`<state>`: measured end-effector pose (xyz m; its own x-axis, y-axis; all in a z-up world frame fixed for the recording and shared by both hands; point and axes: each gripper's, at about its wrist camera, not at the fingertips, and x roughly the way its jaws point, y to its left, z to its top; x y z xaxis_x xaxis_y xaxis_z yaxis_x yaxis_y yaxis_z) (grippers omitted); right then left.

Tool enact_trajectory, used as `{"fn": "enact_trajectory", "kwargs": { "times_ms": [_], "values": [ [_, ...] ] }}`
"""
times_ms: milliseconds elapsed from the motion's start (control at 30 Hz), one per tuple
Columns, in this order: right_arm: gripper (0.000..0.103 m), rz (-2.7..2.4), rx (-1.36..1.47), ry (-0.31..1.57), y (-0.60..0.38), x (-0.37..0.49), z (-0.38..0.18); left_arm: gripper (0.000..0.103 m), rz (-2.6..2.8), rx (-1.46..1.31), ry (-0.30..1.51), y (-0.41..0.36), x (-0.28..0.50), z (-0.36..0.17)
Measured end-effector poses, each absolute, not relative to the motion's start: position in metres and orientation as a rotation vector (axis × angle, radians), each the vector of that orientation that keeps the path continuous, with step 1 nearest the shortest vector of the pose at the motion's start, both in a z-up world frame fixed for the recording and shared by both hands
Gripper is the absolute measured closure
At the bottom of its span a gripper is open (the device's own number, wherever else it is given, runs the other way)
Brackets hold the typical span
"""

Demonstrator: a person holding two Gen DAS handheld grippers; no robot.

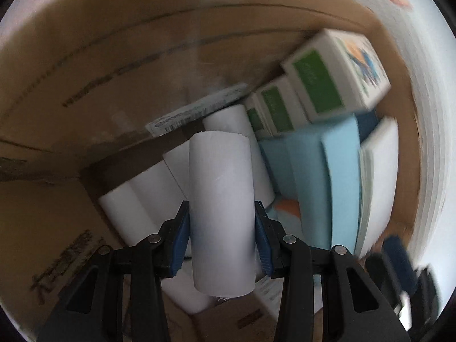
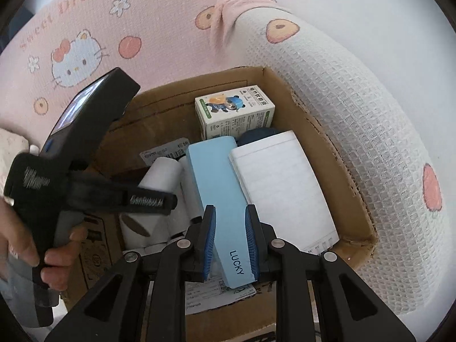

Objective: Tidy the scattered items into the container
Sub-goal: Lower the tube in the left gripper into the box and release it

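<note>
The carton (image 2: pixel 319 131) is sitting on a pink cartoon blanket (image 2: pixel 119 28). Left claw (image 1: pixel 222 228) is clamping a white roll (image 1: pixel 221 193); right claw (image 2: pixel 230 242) is gripping a blue box (image 2: pixel 219 188).

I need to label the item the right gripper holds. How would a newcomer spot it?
Look into the cardboard box on the pink cartoon-print cloth. The right gripper is shut on a flat light-blue box beside a white lined pad. Only it reads LUCKY.
</note>
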<state>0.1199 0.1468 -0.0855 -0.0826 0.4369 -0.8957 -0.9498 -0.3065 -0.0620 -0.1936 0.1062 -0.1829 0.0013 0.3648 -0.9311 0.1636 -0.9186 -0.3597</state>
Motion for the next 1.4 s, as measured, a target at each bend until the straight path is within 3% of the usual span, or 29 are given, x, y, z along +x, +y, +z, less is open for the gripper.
{"fn": "enact_trajectory", "kwargs": {
  "times_ms": [300,833,1400],
  "values": [
    [0.085,1.607,-1.114,0.655,0.144,0.120,-0.085,0.058,2.078,-2.001,-0.910,0.094,-0.186,-0.189],
    [0.085,1.604,-1.164,0.600,0.144,0.116,-0.087,0.057,2.093,-2.023,-1.009,0.080,-0.168,-0.196],
    [0.085,1.613,-1.208,0.559,0.140,0.104,-0.090,0.055,2.149,-2.000,-0.944,0.088,-0.166,-0.181]
  ]
}}
